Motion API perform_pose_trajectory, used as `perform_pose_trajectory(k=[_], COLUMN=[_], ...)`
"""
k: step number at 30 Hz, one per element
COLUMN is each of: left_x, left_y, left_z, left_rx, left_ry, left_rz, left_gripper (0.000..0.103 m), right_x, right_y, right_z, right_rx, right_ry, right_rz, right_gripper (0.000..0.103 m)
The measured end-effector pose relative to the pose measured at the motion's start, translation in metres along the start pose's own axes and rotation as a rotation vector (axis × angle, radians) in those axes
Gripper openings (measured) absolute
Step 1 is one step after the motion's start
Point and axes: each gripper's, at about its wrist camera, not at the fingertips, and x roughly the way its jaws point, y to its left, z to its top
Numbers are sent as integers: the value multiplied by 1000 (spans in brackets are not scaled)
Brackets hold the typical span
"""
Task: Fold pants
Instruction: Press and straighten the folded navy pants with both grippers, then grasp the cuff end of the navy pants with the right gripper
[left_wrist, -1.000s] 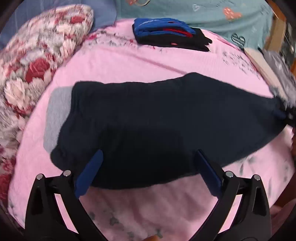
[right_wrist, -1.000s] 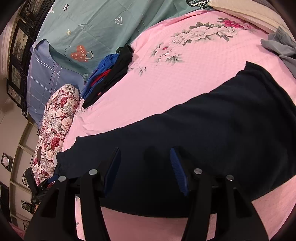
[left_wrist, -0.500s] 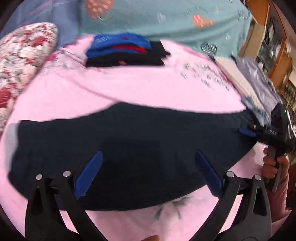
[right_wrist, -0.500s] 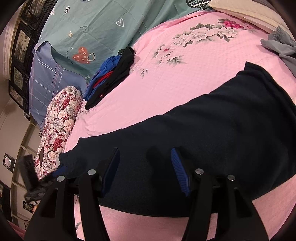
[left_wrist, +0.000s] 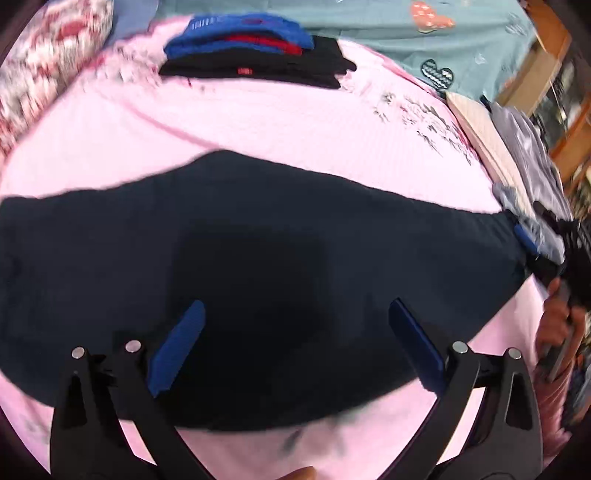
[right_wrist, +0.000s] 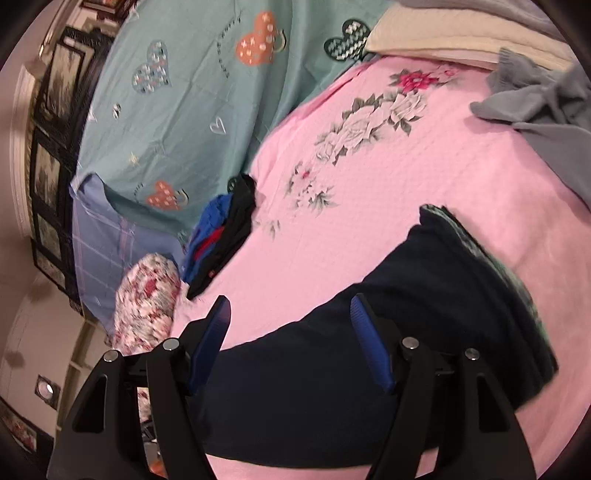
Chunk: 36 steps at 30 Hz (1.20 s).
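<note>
Dark navy pants (left_wrist: 280, 258) lie flat in a long band across the pink bedsheet (left_wrist: 280, 125). My left gripper (left_wrist: 295, 343) hovers open over their near edge, blue fingers (left_wrist: 177, 347) spread wide with nothing between them. My right gripper (right_wrist: 290, 332) is open too, above the pants (right_wrist: 351, 387) and the sheet (right_wrist: 388, 229). In the right wrist view the pants' far end (right_wrist: 480, 266) looks doubled, with a greenish lining showing. The left wrist view shows the right gripper's blue tip (left_wrist: 524, 238) at the pants' right end, held by a hand (left_wrist: 554, 325).
A stack of folded blue, red and black clothes (left_wrist: 255, 55) sits at the far side of the bed. There is a floral pillow (right_wrist: 144, 295) at the left and a crumpled grey garment (right_wrist: 535, 103) at the right. A teal heart-print cover (right_wrist: 192, 92) lies behind.
The left gripper has swung to the right along the pants, so their grey left end is out of view. The right gripper has tilted up and moved toward the pants' other end. Both stay open.
</note>
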Motion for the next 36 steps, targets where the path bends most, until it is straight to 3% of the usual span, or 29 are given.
perform_pose_trajectory(k=[1,2,4,5,8,10,12,14,19,26,36], left_x=[6,10,17,18,20,24,27,26,26,26,27], left_y=[-7,-14,-22,-23,-26,-33,-37,-36,-34,-33,-33], left_z=[3,5,7,6,0,0,-1,-1,-1,-1,-1], left_rx=[12,34,74,77,97,132,158,157,153,151,158], left_ry=[5,-1,-3,-9,-55,-39,-24,-24,-22,-20,-19], left_rz=[27,47,69,80,112,160,198,197,191,181,189], left_gripper=[101,101,101,101,101,101,101,101,101,101,101], right_x=[7,9,-6,-17,-64,-92,-114,-125,-116,-103,-84], right_y=[-8,-18,-37,-37,-23,-16,-13,-13,-31,-48,-35], right_z=[5,8,10,8,-3,-11,-22,-30,-47,-58,-48], right_rx=[9,44,146,152,75,55,85,108,240,371,278], right_ry=[27,19,-39,-88,-322,-417,-450,-428,-245,-156,-122], right_rz=[-65,-133,-95,-94,-291,-271,-216,-214,-300,-255,-422], right_gripper=[68,55,46,46,62,64,66,70,71,71,71])
